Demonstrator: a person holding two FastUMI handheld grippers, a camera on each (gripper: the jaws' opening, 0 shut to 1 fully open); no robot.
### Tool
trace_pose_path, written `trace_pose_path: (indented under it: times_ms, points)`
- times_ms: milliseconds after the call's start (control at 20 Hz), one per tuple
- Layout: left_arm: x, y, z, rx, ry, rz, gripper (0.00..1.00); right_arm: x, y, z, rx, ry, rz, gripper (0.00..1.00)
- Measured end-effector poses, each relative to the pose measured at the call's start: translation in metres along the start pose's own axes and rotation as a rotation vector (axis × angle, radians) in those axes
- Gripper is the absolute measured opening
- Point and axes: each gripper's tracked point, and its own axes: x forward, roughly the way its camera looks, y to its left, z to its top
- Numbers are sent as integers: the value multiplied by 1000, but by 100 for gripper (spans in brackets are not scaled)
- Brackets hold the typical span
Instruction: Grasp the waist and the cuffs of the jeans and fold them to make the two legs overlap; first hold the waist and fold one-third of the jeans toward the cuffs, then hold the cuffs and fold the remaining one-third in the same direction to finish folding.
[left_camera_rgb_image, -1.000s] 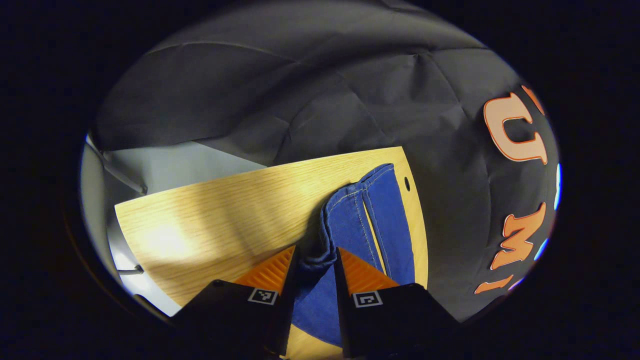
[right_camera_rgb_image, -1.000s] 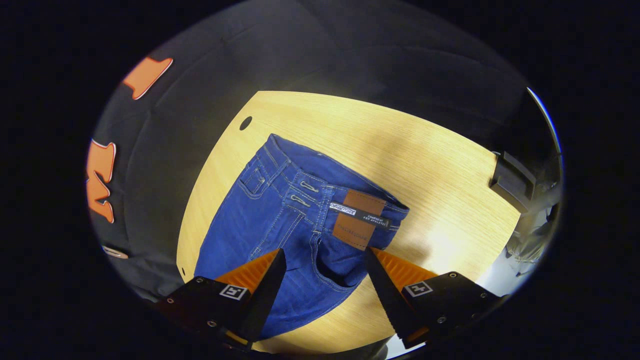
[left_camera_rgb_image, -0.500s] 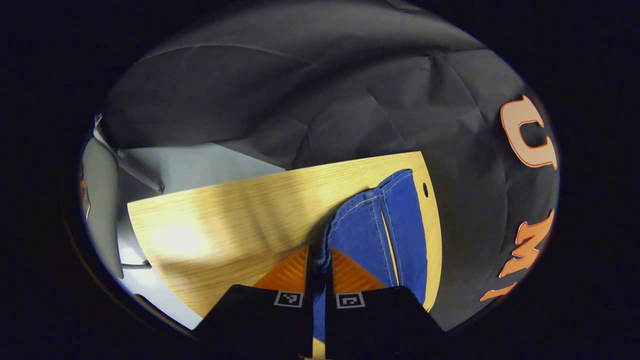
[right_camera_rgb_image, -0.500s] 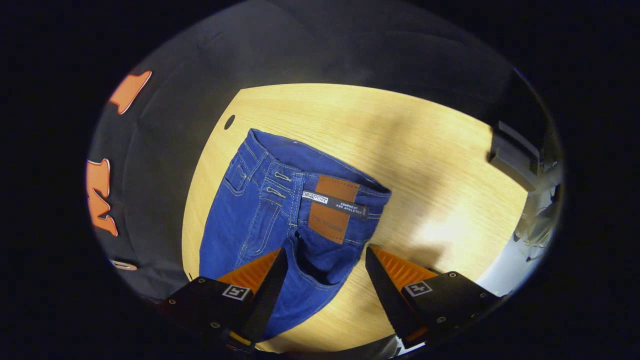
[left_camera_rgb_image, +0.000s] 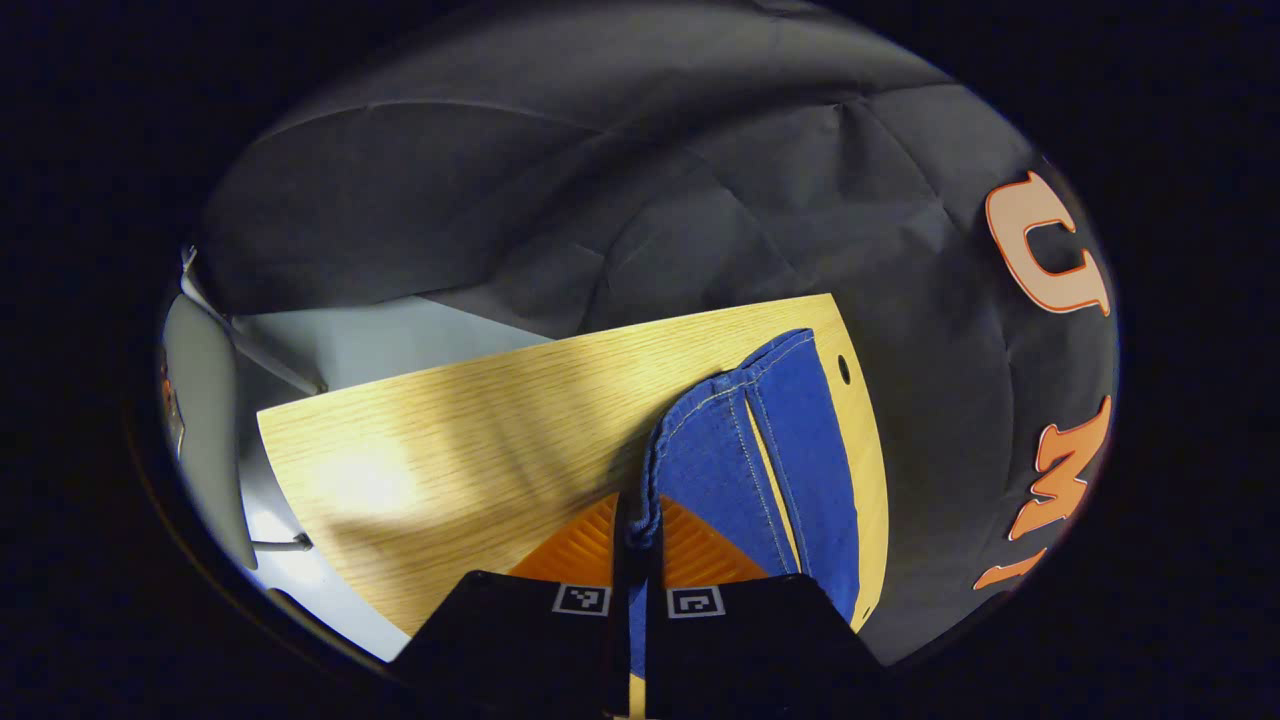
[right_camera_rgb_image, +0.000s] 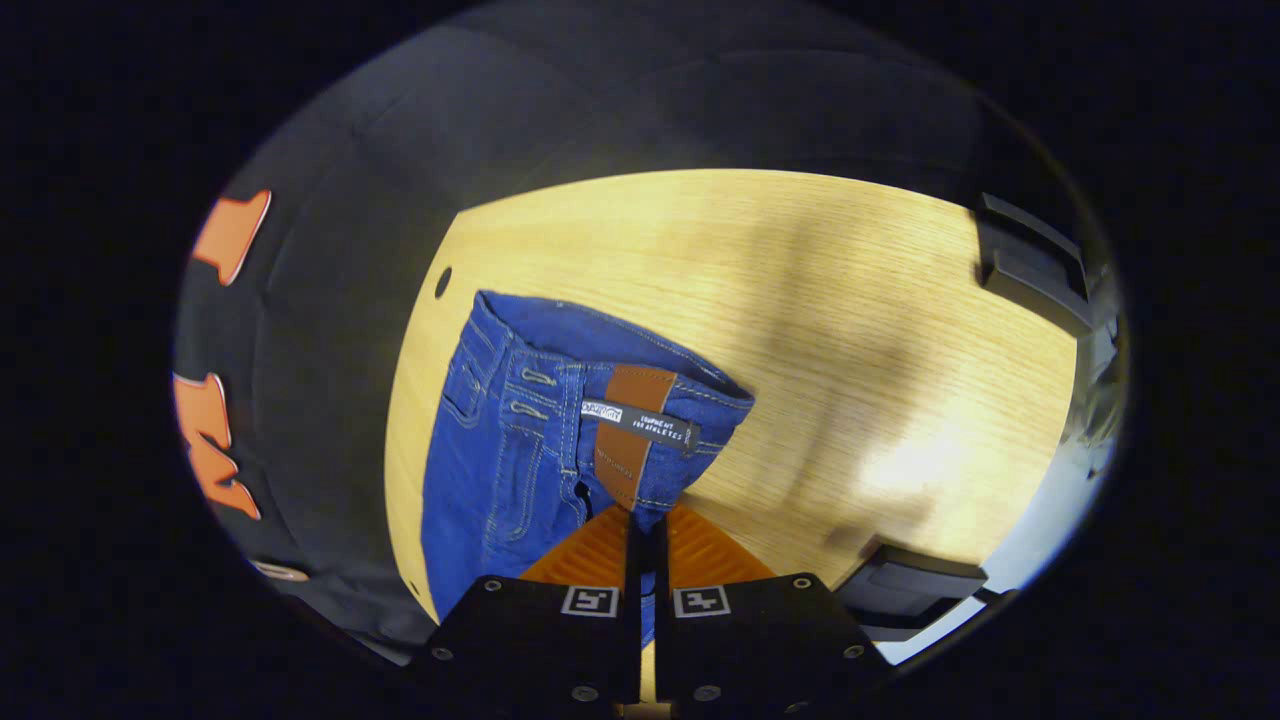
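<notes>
Scene: a pair of blue denim jeans (right_camera_rgb_image: 520, 440) lies along one edge of a pale wood-grain desk (right_camera_rgb_image: 820, 300) inside a booth hung with black cloth.

Left gripper: in the left gripper view, the left gripper (left_camera_rgb_image: 637, 520) has its two fingers (left_camera_rgb_image: 575, 545) pressed close together, pinching a bunched fold of the jeans (left_camera_rgb_image: 745, 460) at the cuff end; a thin strip of denim shows between them.

Cuff end: beyond the fingers, the two leg ends lie side by side on the desk (left_camera_rgb_image: 450, 440), their stitched hems reaching toward the corner, just beside a small round hole in the desk (left_camera_rgb_image: 844, 369).

Right gripper: in the right gripper view, the right gripper (right_camera_rgb_image: 647, 530) has its fingers (right_camera_rgb_image: 590, 555) drawn nearly together on the waist of the jeans, the denim edge gripped between them just below a brown leather waistband patch (right_camera_rgb_image: 630, 430).

Waist end: the waistband lies gathered and slightly raised, belt loops and a pocket corner visible to the left of the patch; a second small round hole (right_camera_rgb_image: 443, 282) sits near the upper-left of the jeans.

Surroundings: dark block-like fixtures (right_camera_rgb_image: 1030, 270) stand at the desk's far right edge, and another dark piece (right_camera_rgb_image: 905, 590) shows near the lower right.
</notes>
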Motion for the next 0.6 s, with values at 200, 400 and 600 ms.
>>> trace_pose_path:
  times_ms: [200, 400, 600]
  points:
    - [-21, -30, 13, 46, -16, -85, 6, -16, 17, 6, -21, -30, 30, 6]
    - [-30, -59, 25, 89, -8, -150, 6, -30, 54, 10, 16, -54, 101, 6]
    - [-36, -93, 40, 117, 10, -206, 6, -34, 83, 15, 19, -73, 103, 6]
